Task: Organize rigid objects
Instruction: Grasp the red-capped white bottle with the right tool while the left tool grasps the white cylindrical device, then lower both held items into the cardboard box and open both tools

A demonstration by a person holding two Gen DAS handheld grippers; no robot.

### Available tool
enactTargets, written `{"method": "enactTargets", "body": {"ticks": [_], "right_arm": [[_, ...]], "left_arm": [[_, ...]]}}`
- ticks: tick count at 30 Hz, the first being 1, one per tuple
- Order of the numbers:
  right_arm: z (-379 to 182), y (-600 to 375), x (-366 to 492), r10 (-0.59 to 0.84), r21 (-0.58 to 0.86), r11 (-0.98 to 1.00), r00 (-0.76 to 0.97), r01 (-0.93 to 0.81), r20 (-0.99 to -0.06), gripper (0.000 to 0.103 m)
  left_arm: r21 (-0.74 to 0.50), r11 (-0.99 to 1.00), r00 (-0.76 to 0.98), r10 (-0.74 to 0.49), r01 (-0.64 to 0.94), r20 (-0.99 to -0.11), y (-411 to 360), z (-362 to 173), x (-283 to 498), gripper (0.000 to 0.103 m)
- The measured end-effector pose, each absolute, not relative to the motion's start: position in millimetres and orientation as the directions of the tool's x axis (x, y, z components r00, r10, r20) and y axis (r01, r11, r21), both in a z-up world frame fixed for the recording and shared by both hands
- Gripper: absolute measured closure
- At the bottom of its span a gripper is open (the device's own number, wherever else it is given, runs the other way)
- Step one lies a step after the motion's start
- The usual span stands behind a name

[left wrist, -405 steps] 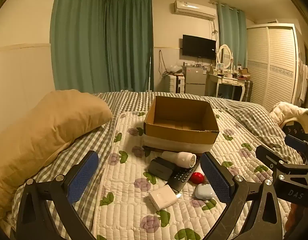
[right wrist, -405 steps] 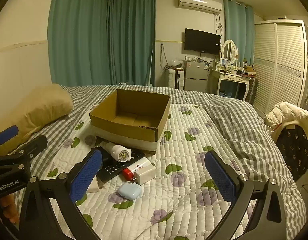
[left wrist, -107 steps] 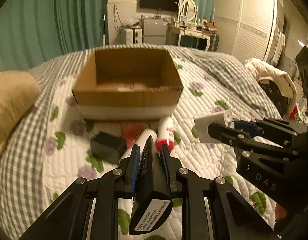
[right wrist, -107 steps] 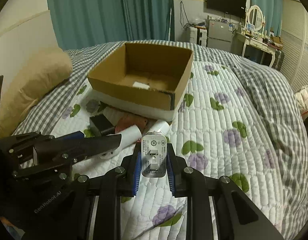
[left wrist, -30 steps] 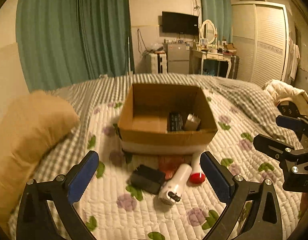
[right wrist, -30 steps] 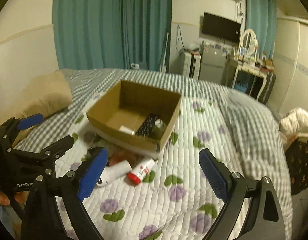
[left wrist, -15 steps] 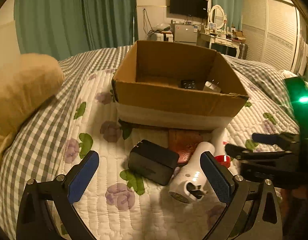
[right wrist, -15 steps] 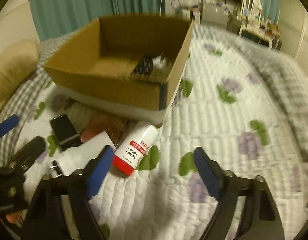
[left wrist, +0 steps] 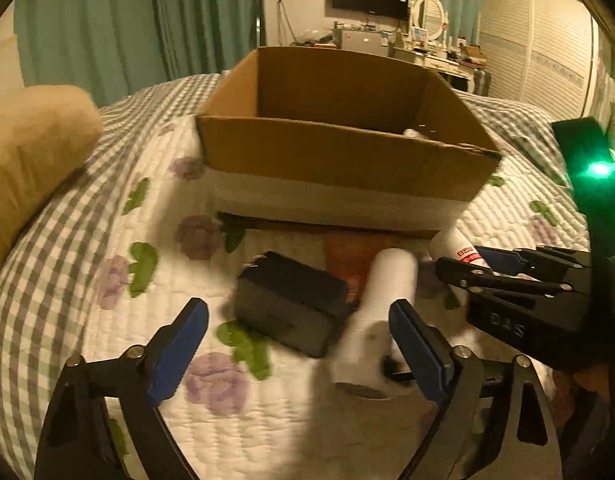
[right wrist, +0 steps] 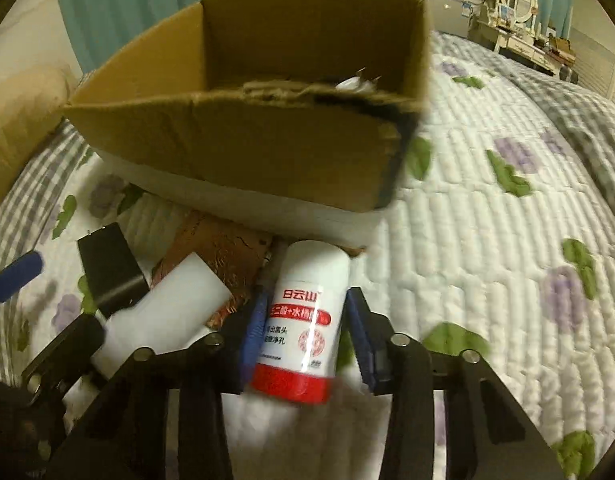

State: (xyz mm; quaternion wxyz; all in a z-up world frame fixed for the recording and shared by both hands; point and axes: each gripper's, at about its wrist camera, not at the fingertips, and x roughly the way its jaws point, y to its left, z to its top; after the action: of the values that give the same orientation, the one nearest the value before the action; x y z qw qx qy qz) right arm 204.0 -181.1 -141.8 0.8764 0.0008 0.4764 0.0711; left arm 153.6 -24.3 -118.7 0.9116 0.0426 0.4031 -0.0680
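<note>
A cardboard box (left wrist: 339, 152) stands on the quilted bed, also in the right wrist view (right wrist: 243, 152). In front of it lie a black block (left wrist: 291, 308), a white cylinder (left wrist: 379, 312) and a brown flat item (left wrist: 351, 256). My left gripper (left wrist: 299, 352) is open around the black block and the cylinder's near end. My right gripper (right wrist: 307, 328) has its jaws against both sides of a white bottle with a red cap (right wrist: 303, 324) that lies on the quilt. That bottle (left wrist: 459, 248) and the right gripper (left wrist: 507, 268) also show in the left wrist view.
A tan pillow (left wrist: 31, 148) lies at the left. Small items show inside the box at its far right (right wrist: 351, 82). The floral quilt (right wrist: 507, 240) stretches to the right of the box. Curtains, a TV and a wardrobe stand beyond the bed.
Both grippers have dropped lower and closer to the items in front of the box. My right gripper's jaws have narrowed from wide open onto the red-capped bottle.
</note>
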Motion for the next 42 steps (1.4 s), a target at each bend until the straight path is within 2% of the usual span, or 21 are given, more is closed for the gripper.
{"method": "enactTargets", "body": {"ticks": [6, 9, 11, 13, 16, 19, 21, 24, 25, 32, 42], "right_arm": [[-117, -209, 175, 0.109, 0.070, 0.993, 0.579, -0.090, -0.808, 0.066], [-109, -218, 166, 0.121, 0.090, 0.993, 0.593, -0.081, -0.796, 0.066], [-106, -223, 162, 0.133, 0.108, 0.991, 0.598, -0.079, -0.790, 0.066], [-106, -223, 163, 0.138, 0.113, 0.990, 0.600, -0.079, -0.788, 0.066], [-106, -224, 159, 0.148, 0.121, 0.989, 0.605, -0.086, -0.783, 0.066], [-106, -224, 160, 0.154, 0.125, 0.988, 0.600, -0.090, -0.785, 0.066], [-109, -226, 161, 0.154, 0.127, 0.988, 0.594, -0.087, -0.790, 0.066], [-112, -227, 162, 0.152, 0.132, 0.988, 0.586, -0.077, -0.796, 0.066], [-112, -227, 162, 0.152, 0.132, 0.988, 0.584, -0.077, -0.797, 0.066], [-104, -227, 152, 0.143, 0.118, 0.990, 0.591, -0.082, -0.794, 0.066], [-33, -215, 118, 0.114, 0.040, 0.991, 0.675, -0.125, -0.729, 0.066]], "left_arm": [[-0.004, 0.968, 0.624, -0.166, 0.252, -0.763, -60, -123, 150, 0.019], [0.015, 0.962, 0.594, -0.156, 0.273, -0.789, -75, -133, 153, 0.024], [-0.011, 0.955, 0.557, -0.183, 0.297, -0.810, -82, -138, 154, 0.041], [-0.056, 0.940, 0.524, -0.236, 0.336, -0.818, -85, -139, 152, 0.043], [-0.020, 0.940, 0.528, -0.209, 0.341, -0.823, -93, -141, 154, 0.043], [-0.054, 0.942, 0.509, -0.226, 0.332, -0.831, -95, -149, 169, 0.043], [-0.029, 0.942, 0.490, -0.200, 0.334, -0.849, -99, -158, 177, 0.043], [-0.025, 0.944, 0.475, -0.188, 0.328, -0.860, -97, -165, 180, 0.056], [-0.030, 0.945, 0.478, -0.192, 0.327, -0.857, -96, -163, 179, 0.057], [-0.035, 0.946, 0.543, -0.215, 0.321, -0.812, -90, -121, 157, 0.058], [-0.023, 0.960, 0.650, -0.208, 0.281, -0.731, -66, -44, 130, 0.058]]}}
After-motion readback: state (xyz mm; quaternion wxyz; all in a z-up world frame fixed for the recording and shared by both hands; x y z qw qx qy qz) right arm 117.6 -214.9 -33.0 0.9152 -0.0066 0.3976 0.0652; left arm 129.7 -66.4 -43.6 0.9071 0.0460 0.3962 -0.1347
